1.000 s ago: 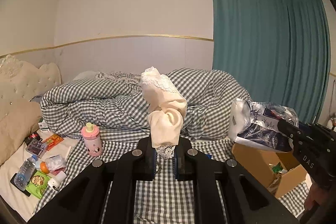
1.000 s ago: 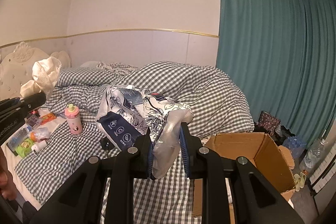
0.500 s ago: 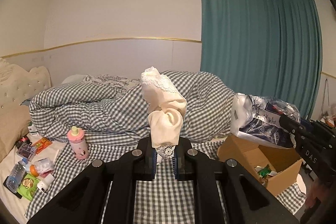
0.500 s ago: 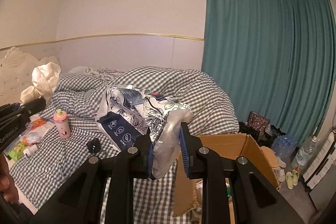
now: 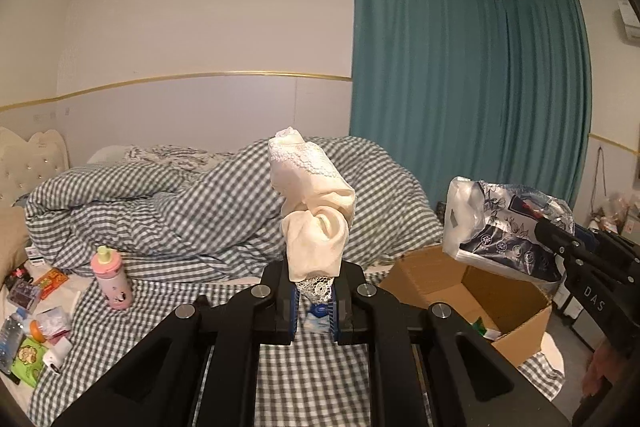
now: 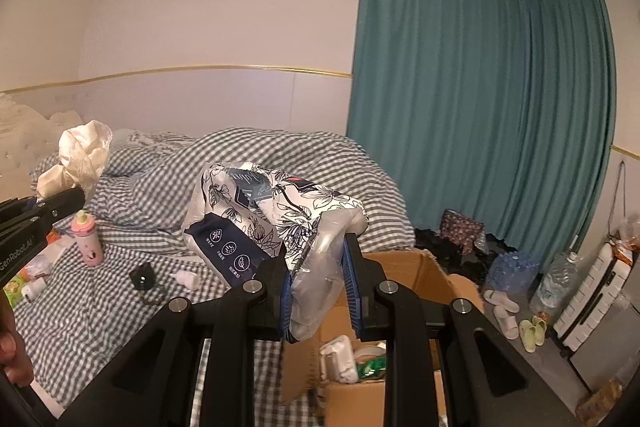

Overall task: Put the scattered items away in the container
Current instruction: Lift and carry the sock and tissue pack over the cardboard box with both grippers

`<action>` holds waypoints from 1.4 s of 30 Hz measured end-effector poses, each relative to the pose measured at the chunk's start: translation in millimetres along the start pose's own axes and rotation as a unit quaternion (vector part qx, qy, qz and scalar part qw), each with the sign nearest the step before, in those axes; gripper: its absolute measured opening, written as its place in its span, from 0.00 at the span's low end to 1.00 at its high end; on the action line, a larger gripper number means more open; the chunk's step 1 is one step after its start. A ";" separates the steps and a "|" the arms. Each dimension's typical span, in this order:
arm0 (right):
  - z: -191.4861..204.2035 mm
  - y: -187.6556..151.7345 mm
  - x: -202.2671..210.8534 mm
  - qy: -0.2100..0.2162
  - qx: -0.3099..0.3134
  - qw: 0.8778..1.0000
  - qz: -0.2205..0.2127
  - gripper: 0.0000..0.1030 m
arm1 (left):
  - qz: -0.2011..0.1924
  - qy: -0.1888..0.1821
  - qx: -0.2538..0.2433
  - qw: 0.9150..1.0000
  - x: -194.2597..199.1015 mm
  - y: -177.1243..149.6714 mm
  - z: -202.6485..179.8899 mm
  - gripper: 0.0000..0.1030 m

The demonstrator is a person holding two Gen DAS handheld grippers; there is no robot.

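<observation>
Left gripper (image 5: 314,301): black two-finger tool with blue pads, clamped on a bunched cream lace-trimmed cloth (image 5: 314,211) standing upright above its tips. Right gripper (image 5: 560,243): black, at right edge, holding a floral navy-and-white plastic package (image 5: 504,227) above an open brown cardboard box (image 5: 500,301). Grey-and-white checked bedding (image 5: 180,203): carries a pink bottle with pale green cap (image 5: 112,277) and small packets (image 5: 36,323) at left.

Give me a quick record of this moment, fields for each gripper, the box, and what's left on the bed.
left gripper: shut on cream lace cloth
right gripper: shut on floral plastic pack
cardboard box: open, beside bed, some items inside
bed: pink bottle, snack packets, small black object
</observation>
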State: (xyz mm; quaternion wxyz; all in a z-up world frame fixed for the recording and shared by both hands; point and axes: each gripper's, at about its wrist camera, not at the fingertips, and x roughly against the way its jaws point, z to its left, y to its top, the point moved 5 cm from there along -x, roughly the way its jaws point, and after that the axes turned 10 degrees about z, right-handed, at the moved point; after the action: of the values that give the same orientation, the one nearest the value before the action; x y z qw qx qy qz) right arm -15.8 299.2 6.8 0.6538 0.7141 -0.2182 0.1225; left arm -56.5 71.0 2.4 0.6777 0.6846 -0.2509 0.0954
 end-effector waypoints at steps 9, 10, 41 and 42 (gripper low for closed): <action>-45.3 -5.5 -1.5 -0.036 -0.017 0.999 0.009 0.21 | 0.007 -0.033 -0.019 0.999 -18.8 4.6 -42.2 0.11; -51.2 -6.3 -1.5 -0.040 -0.019 0.999 0.010 0.21 | 0.008 -0.037 -0.021 0.999 -21.2 4.9 -47.6 0.11; -159.8 -34.3 -34.2 -0.095 -0.075 0.991 0.052 0.21 | 0.065 -0.108 -0.089 0.988 -102.4 -8.3 -173.2 0.11; -160.9 -35.8 -37.6 -0.095 -0.077 0.991 0.055 0.21 | 0.070 -0.109 -0.090 0.987 -107.0 -9.7 -175.8 0.11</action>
State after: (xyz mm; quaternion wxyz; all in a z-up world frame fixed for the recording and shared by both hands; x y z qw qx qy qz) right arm -14.0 465.6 -23.6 0.6752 0.6573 -0.3266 0.0728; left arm -106.7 265.0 -45.4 0.6969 0.6079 -0.3780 0.0445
